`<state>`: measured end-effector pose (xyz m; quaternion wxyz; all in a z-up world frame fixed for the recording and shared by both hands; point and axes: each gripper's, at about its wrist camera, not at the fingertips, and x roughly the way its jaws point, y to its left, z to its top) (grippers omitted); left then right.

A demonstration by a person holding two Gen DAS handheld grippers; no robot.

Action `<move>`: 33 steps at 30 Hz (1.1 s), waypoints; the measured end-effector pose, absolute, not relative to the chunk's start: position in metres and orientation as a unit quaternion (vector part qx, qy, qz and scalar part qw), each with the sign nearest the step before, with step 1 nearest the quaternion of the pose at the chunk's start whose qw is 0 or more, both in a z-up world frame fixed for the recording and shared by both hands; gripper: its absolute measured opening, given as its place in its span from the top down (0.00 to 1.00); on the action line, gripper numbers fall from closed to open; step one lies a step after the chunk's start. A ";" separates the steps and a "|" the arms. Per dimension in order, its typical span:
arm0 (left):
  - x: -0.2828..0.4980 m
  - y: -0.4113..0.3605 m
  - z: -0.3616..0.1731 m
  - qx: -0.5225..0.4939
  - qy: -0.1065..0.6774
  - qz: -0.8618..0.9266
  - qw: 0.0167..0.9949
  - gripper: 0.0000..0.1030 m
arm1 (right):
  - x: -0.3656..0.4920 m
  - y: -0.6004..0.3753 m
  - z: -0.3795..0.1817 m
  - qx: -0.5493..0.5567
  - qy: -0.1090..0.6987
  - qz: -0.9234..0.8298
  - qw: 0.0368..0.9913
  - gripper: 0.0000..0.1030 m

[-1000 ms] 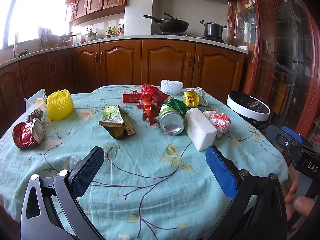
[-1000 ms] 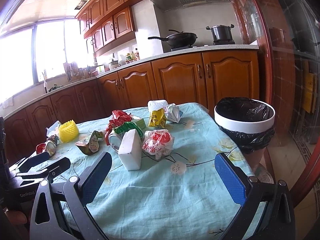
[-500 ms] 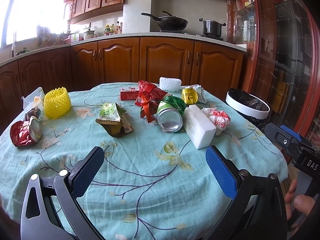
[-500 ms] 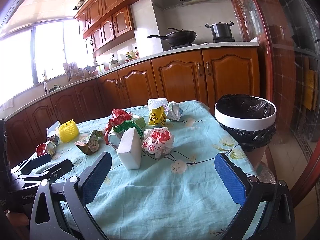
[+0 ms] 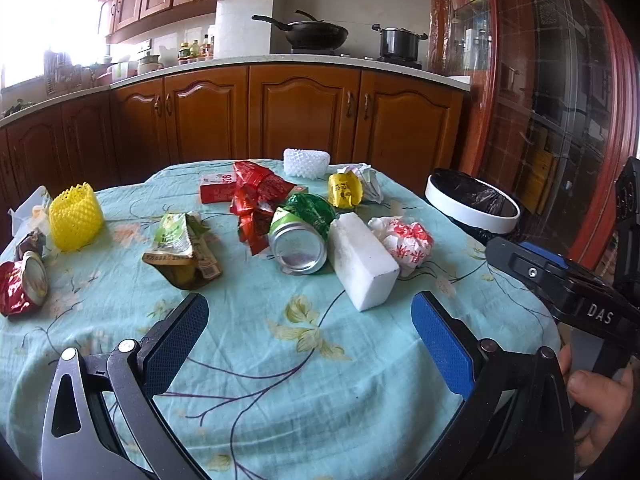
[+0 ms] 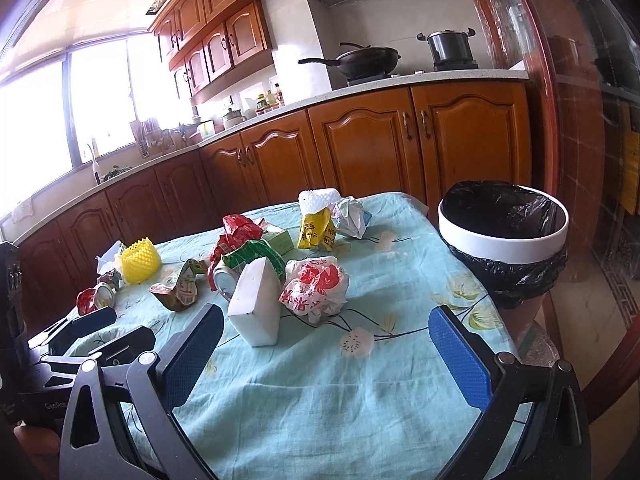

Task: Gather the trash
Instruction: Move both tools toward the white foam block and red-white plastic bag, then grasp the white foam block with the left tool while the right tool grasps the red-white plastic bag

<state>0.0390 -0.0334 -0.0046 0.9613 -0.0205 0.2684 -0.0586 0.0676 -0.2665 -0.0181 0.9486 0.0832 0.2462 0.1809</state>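
Trash lies on a round table with a teal floral cloth (image 5: 280,360): a white foam block (image 5: 362,266) (image 6: 256,304), a crushed can (image 5: 298,246), a red-and-white crumpled bag (image 5: 406,240) (image 6: 316,284), red wrappers (image 5: 256,196), a green pouch (image 5: 180,248), a yellow packet (image 5: 344,190) and a yellow foam net (image 5: 74,216). A white bin with a black liner (image 6: 504,228) (image 5: 472,204) stands beside the table on the right. My left gripper (image 5: 310,336) and right gripper (image 6: 326,348) are open and empty above the near table edge.
A crushed red can (image 5: 22,288) lies at the table's left edge. Wooden kitchen cabinets (image 5: 304,116) with a wok and a pot on the counter stand behind. A glass door in a red frame (image 5: 560,120) is on the right.
Both grippers have moved slightly forward toward the trash pile, and stay open. Nothing on the table has moved.
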 end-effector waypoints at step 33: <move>0.130 -0.074 -0.031 -0.009 0.380 -0.121 0.917 0.60 | 0.183 -0.260 -0.055 0.168 0.388 0.269 0.866 0.73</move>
